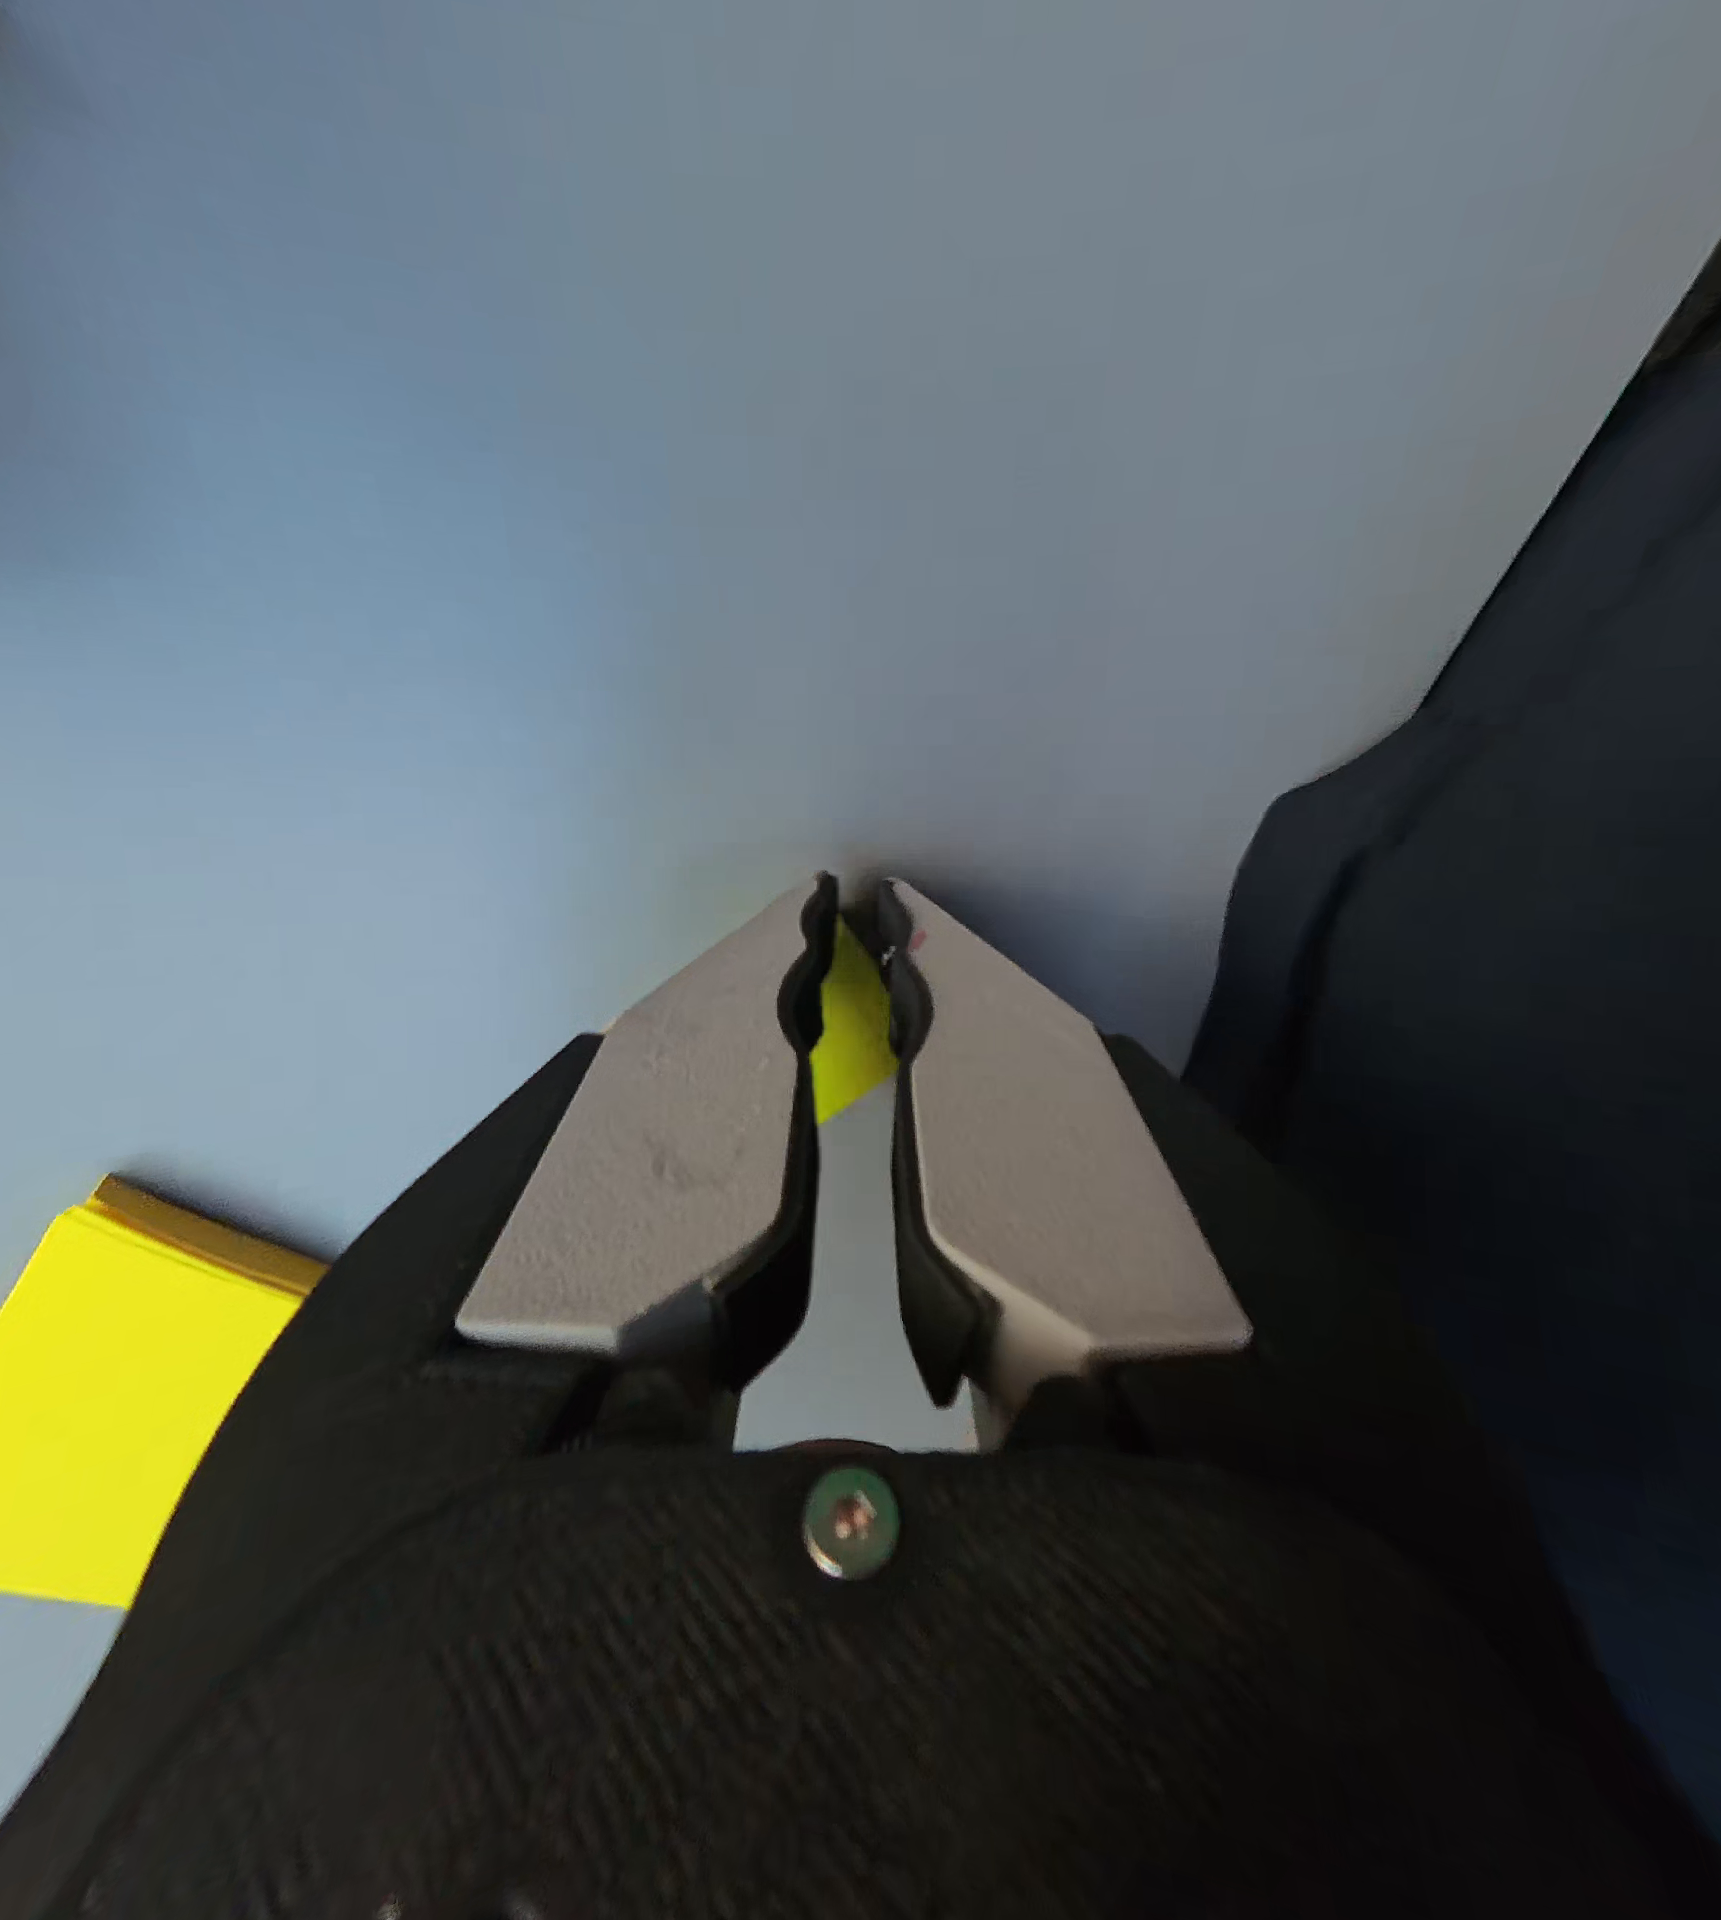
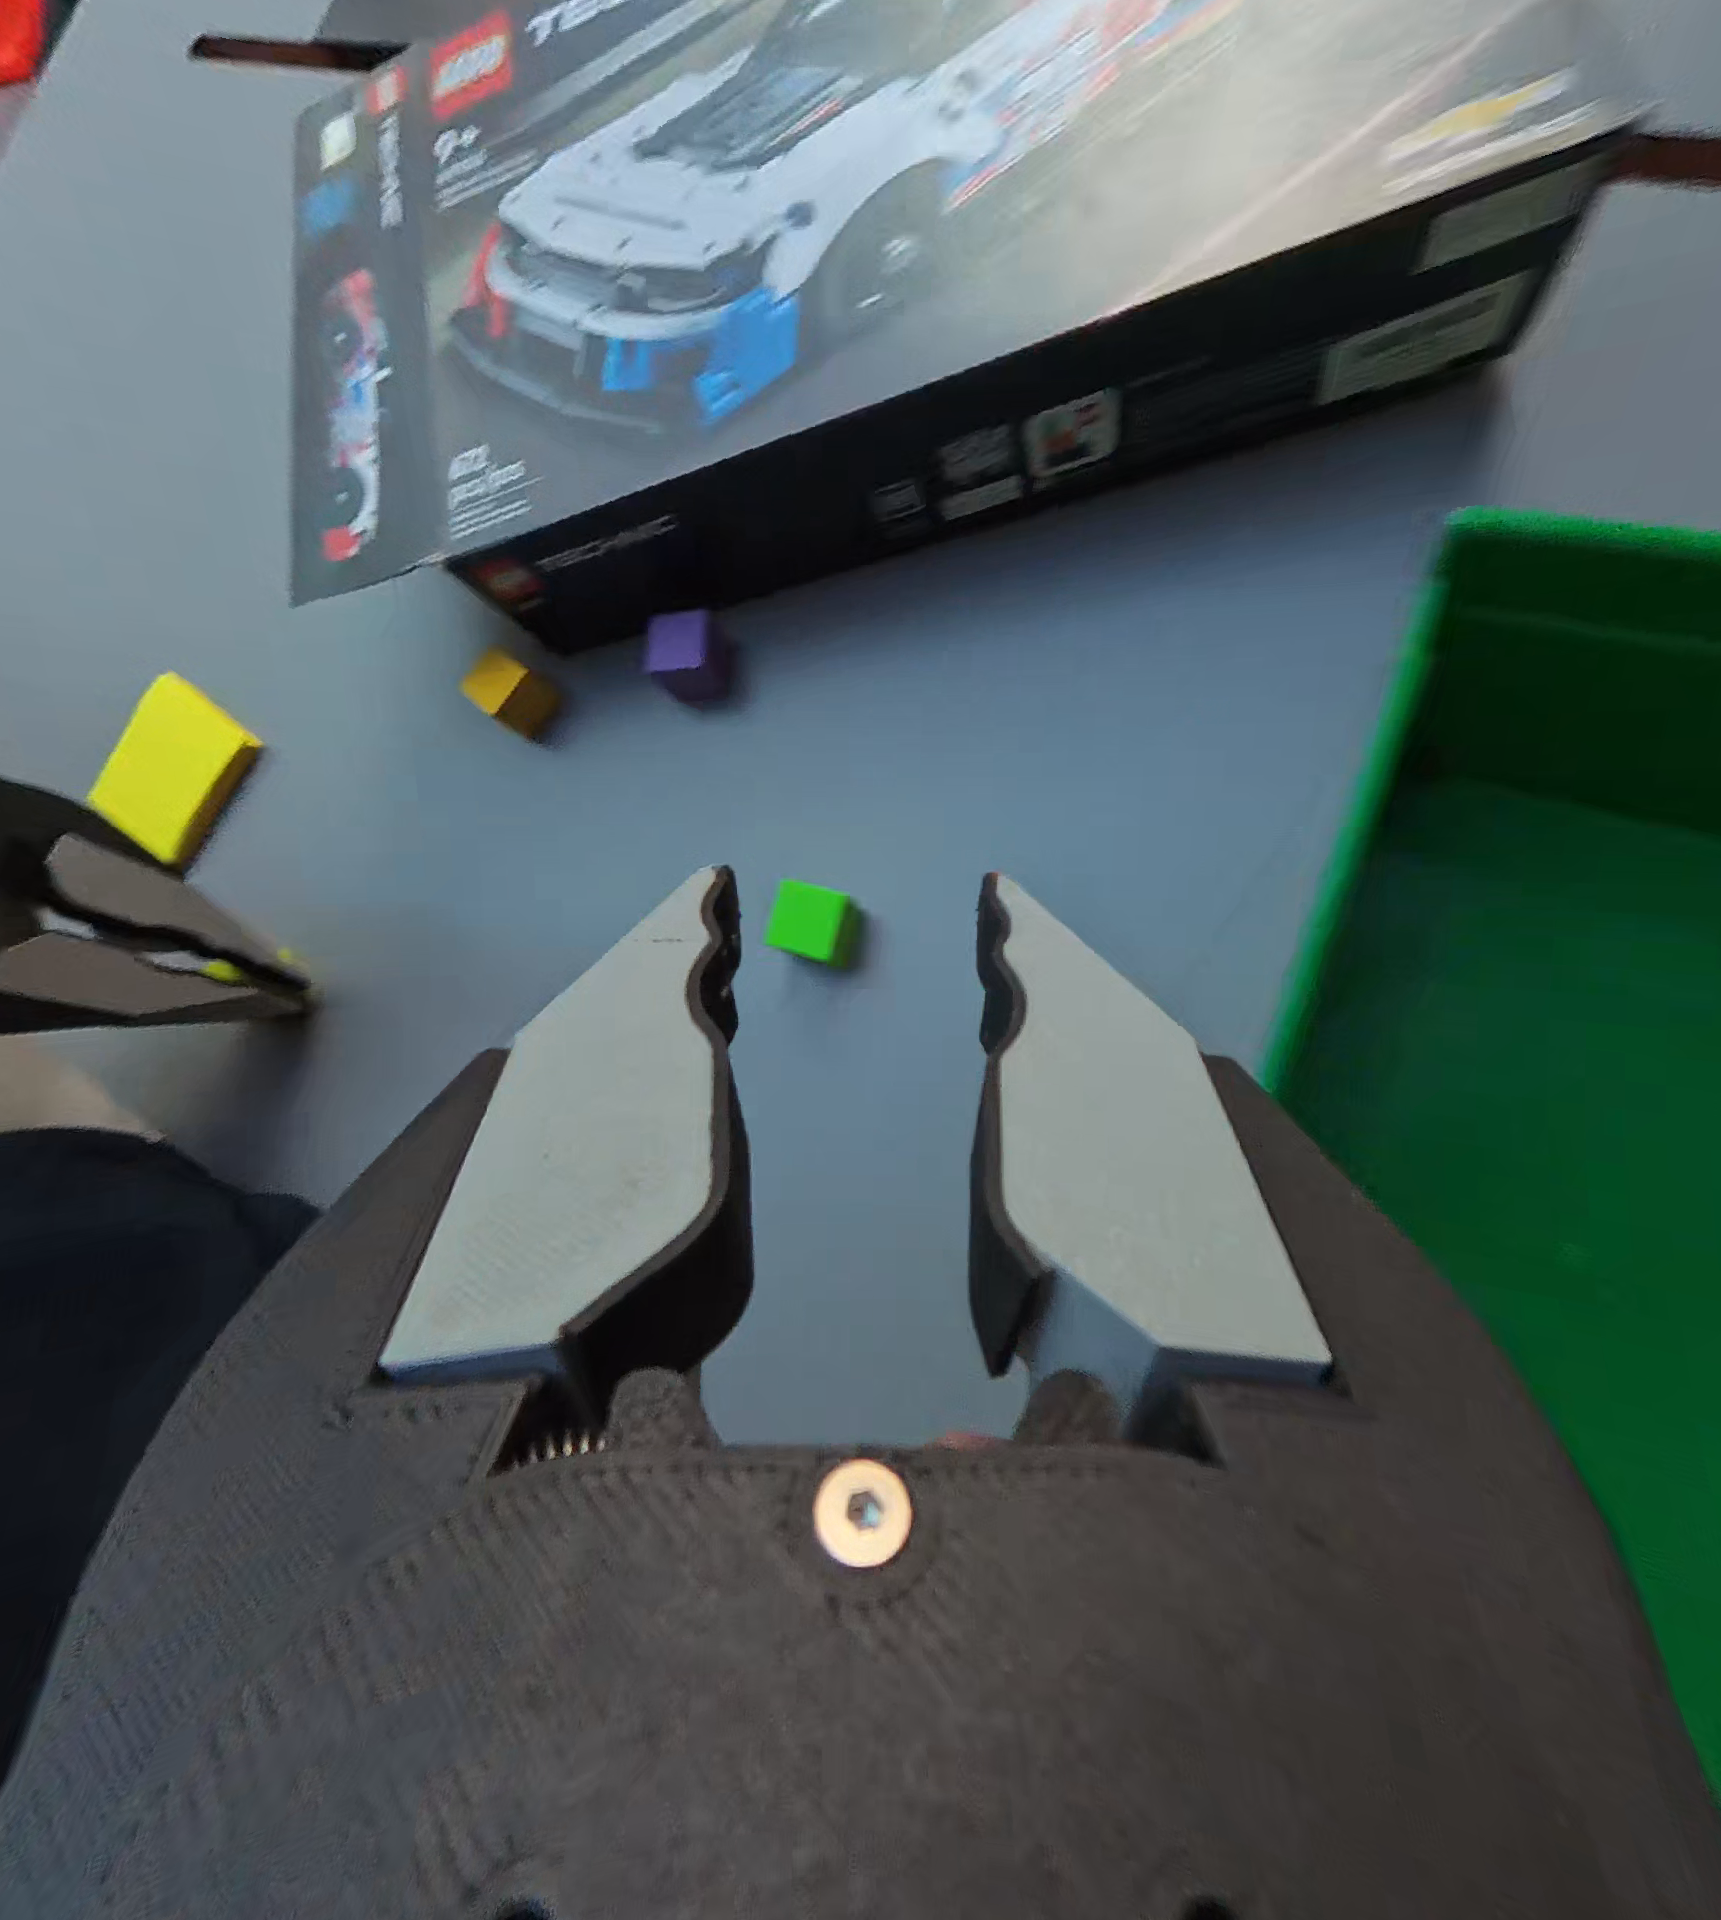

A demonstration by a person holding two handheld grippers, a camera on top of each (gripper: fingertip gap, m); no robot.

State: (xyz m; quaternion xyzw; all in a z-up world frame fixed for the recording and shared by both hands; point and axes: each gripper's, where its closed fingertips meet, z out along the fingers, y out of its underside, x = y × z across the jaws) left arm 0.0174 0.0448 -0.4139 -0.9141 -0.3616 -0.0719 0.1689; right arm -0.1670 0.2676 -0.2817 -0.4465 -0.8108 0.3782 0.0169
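Left gripper (image 1: 854,894): your jaws are pinched onto a thin yellow sheet (image 1: 851,1023), tips down at the bench (image 1: 627,468).
Yellow pad (image 1: 77,1403): just left of it.
Right gripper (image 2: 854,894): spread open over a green cube (image 2: 812,921), not touching it.
Green bin (image 2: 1562,1039): to your right.
Boxed toy car set (image 2: 835,260): beyond.

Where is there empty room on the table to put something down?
The widest bare stretch of blue table lies between the car-picture box, the green bin and the green cube. It is crowded near the box's corner, around the purple cube, yellow cube and yellow pad.
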